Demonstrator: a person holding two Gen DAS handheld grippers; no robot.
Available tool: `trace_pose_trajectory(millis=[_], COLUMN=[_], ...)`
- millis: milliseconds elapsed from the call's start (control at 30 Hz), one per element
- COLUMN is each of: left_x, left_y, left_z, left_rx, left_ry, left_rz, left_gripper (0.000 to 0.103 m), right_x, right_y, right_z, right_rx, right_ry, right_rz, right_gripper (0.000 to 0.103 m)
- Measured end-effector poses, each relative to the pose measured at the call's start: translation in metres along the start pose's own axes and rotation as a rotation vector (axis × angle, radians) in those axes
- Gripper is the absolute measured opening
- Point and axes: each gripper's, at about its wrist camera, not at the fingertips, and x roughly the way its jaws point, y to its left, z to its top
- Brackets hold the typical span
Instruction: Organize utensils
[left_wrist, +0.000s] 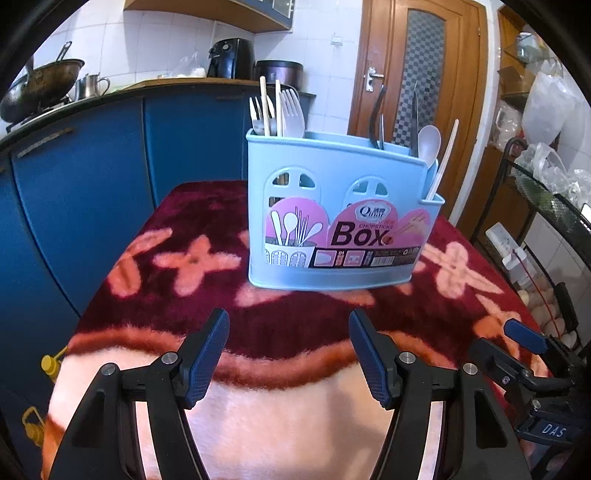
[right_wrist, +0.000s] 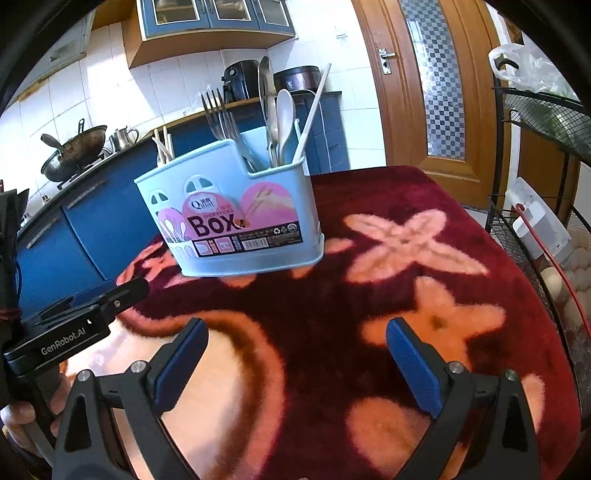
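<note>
A utensil box (left_wrist: 332, 218) is set upright on the blanket-covered tabletop (left_wrist: 177, 325), toward its far edge. In the box's left compartment, plastic forks (left_wrist: 291, 110) and chopsticks (left_wrist: 264, 107) are stood; in the right compartment, a spoon (left_wrist: 429, 142) and a leaning chopstick (left_wrist: 443, 158) are held, with metal utensils (left_wrist: 378, 118) behind them. Behind the tabletop, a kitchen counter (left_wrist: 110, 92) is seen, on which a wok (left_wrist: 40, 88) is placed at the left and an air fryer (left_wrist: 231, 57) further right. A door (left_wrist: 424, 74) lies behind the box, to the right. A wire rack (right_wrist: 535, 110) is placed right of the tabletop.
</note>
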Motion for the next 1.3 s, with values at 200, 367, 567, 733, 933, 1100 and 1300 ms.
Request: trace_pose_trajectory(millis=[200, 367, 567, 733, 933, 1100, 1300], left_x=[0.0037, 0.0044, 0.0042, 0.0042, 0.0042, 0.0041, 0.0041], left_y=[-0.0019, -0.0043, -0.0069, -0.0068, -0.0073, -0.008, -0.0081], left_z=[-0.0031, -0.0051, -0.0052, -0.0053, -0.0051, -0.0052, -0.0054], left_rx=[0.008, 0.019, 0.029, 0.028, 0.027, 0.028, 0.027], left_ry=[0.009, 0.006, 0.001, 0.001, 0.002, 0.0, 0.002], left_rz=[0.013, 0.018, 0.02, 0.019, 0.018, 0.018, 0.019], left_gripper=[0.069, 0.069, 0.069, 0.069, 0.069, 0.069, 0.069], right_x=[0.0031, 0.0039, 0.004, 0.0039, 0.004, 0.0039, 0.004], right_y=[-0.0031, -0.0035, -0.0035, -0.0034, -0.0035, -0.0033, -0.0034], right_z=[-0.0018, -0.0014, -0.0016, -0.0016, -0.0017, -0.0018, -0.0017], right_rx=[0.011, 0.014, 0.015, 0.014, 0.014, 0.015, 0.014], right_ry=[0.013, 0.016, 0.015, 0.015, 0.015, 0.015, 0.015], right_rz=[-0.001, 0.0, 0.0, 0.0, 0.0, 0.0, -0.001], right_gripper=[0.099, 0.099, 0.099, 0.099, 0.099, 0.099, 0.099])
